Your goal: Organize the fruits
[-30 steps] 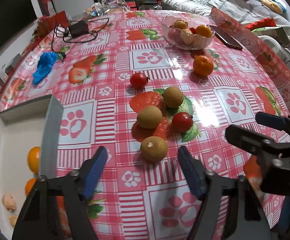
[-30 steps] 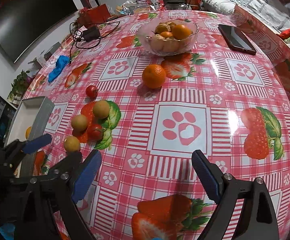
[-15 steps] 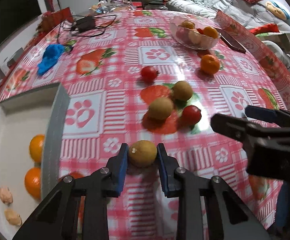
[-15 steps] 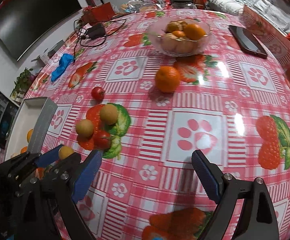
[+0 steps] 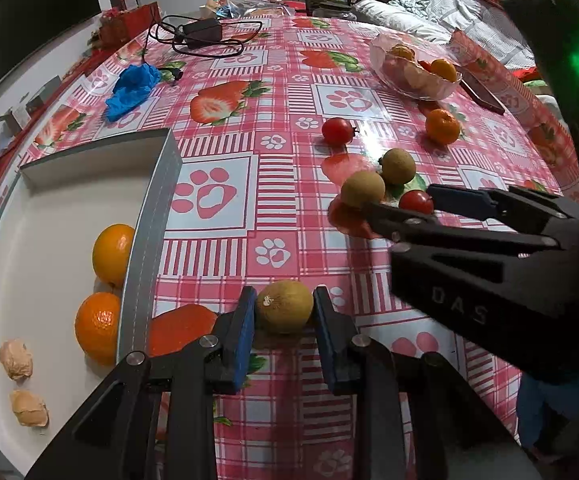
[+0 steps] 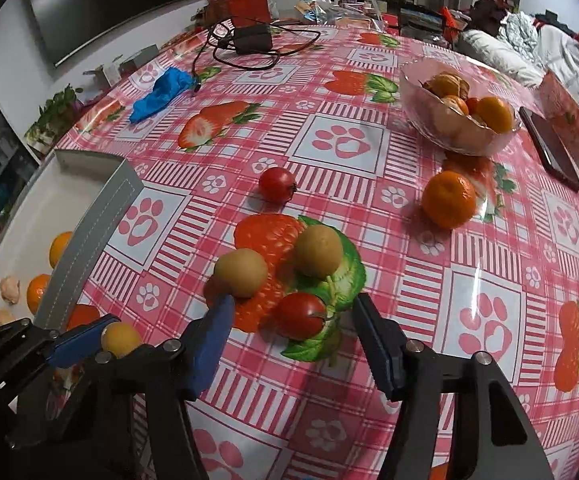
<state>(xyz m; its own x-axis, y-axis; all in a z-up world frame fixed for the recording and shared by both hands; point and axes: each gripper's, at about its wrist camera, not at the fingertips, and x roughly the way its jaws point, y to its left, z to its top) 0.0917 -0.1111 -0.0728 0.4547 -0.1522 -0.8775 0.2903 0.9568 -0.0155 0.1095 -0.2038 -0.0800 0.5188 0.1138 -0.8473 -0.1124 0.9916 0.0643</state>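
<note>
Brown round kiwi (image 5: 284,306) clamped in my left gripper (image 5: 284,316); right gripper (image 6: 291,334) spread empty; white tray (image 5: 65,200) holds two oranges, five fruits left.

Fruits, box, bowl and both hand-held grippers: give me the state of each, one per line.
Left hand-held gripper: shut on the kiwi.
Right hand-held gripper: open around a tomato.
Box: open, holding oranges.
Bowl: upright, holding fruit.
Loose orange: resting on the table.
</note>
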